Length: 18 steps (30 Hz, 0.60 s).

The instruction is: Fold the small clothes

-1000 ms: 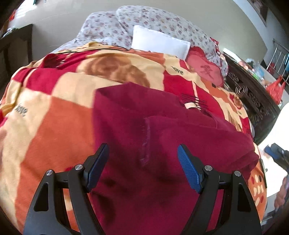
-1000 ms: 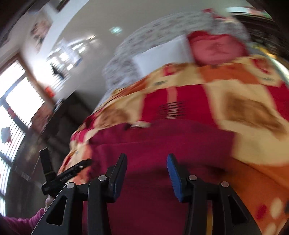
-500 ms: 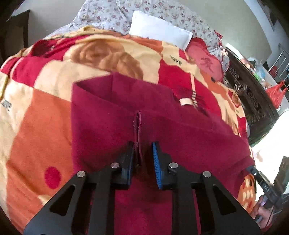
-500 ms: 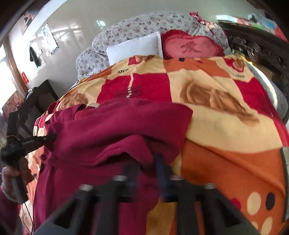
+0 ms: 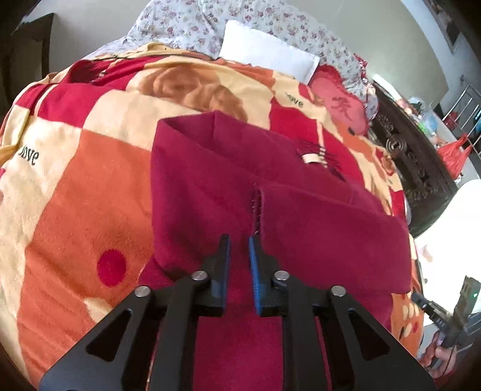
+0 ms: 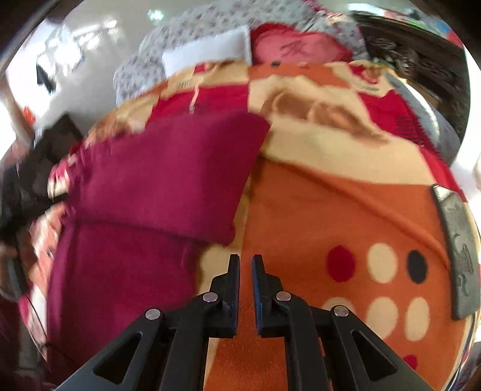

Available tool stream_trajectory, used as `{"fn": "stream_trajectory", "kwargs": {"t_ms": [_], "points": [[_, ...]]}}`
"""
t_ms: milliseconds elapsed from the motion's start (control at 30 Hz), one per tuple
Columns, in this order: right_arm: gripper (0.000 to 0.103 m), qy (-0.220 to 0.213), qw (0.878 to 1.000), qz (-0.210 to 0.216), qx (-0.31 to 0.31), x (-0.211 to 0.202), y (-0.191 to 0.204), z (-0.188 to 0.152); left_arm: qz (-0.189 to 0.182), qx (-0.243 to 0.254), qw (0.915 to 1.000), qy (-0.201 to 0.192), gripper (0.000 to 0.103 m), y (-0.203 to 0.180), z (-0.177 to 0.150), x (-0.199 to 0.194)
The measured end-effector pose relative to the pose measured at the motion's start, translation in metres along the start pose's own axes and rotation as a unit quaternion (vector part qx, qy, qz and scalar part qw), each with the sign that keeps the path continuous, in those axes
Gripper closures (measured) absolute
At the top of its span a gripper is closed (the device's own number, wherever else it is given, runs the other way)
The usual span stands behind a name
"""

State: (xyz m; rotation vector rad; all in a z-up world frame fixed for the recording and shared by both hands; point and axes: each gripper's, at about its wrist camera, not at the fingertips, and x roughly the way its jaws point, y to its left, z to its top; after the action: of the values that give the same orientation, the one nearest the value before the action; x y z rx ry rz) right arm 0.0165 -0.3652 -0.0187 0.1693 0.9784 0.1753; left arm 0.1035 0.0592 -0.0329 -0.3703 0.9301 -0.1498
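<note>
A dark red garment (image 5: 300,228) lies partly folded on the patterned blanket (image 5: 75,186), one flap laid over its middle with a stitched edge running up the centre. My left gripper (image 5: 239,240) hovers over that edge with its jaws nearly closed and nothing between them. In the right wrist view the garment (image 6: 168,174) lies to the left, blurred. My right gripper (image 6: 246,261) is nearly closed and empty over the orange blanket (image 6: 315,210), just right of the garment.
A white pillow (image 5: 267,54), a floral quilt (image 5: 192,27) and a red cushion (image 5: 339,96) lie at the head of the bed. A dark carved bed frame (image 5: 421,162) runs along the right. The other hand-held gripper shows at the lower right (image 5: 451,312).
Both grippers went from open to nearly closed. The right gripper let go of the folded flap and moved right, off the garment. The left gripper drew back slightly from the stitched edge.
</note>
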Motion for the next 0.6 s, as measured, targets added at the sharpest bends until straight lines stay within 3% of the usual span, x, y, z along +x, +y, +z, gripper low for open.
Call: {"fn": "stream_trajectory", "kwargs": {"t_ms": [33, 100, 333, 367, 467, 600], "points": [[0.093, -0.009, 1.0, 0.005, 0.006, -0.006, -0.001, 0.002, 0.0, 0.002, 1.0, -0.002, 0.076, -0.002, 0.001, 0.0], [0.09, -0.014, 1.0, 0.015, 0.013, -0.009, -0.001, 0.005, -0.004, 0.003, 1.0, 0.0, 0.048, -0.006, 0.001, 0.005], [0.088, -0.017, 0.998, 0.056, 0.039, 0.005, 0.022, 0.005, -0.003, 0.023, 0.9997, 0.012, 0.045, -0.029, 0.0, 0.032], [0.088, -0.016, 0.997, 0.061, 0.045, 0.008, 0.024, 0.005, 0.001, 0.027, 0.9996, 0.012, 0.046, -0.03, 0.0, 0.035], [0.088, -0.028, 0.996, 0.066, 0.058, 0.01, 0.027, 0.01, 0.027, 0.04, 0.9986, 0.023, 0.087, -0.036, 0.0, 0.046], [0.088, -0.049, 0.995, 0.063, 0.066, 0.006, 0.028, 0.021, 0.011, 0.022, 0.9997, -0.008, 0.098, -0.028, 0.009, 0.02]]}}
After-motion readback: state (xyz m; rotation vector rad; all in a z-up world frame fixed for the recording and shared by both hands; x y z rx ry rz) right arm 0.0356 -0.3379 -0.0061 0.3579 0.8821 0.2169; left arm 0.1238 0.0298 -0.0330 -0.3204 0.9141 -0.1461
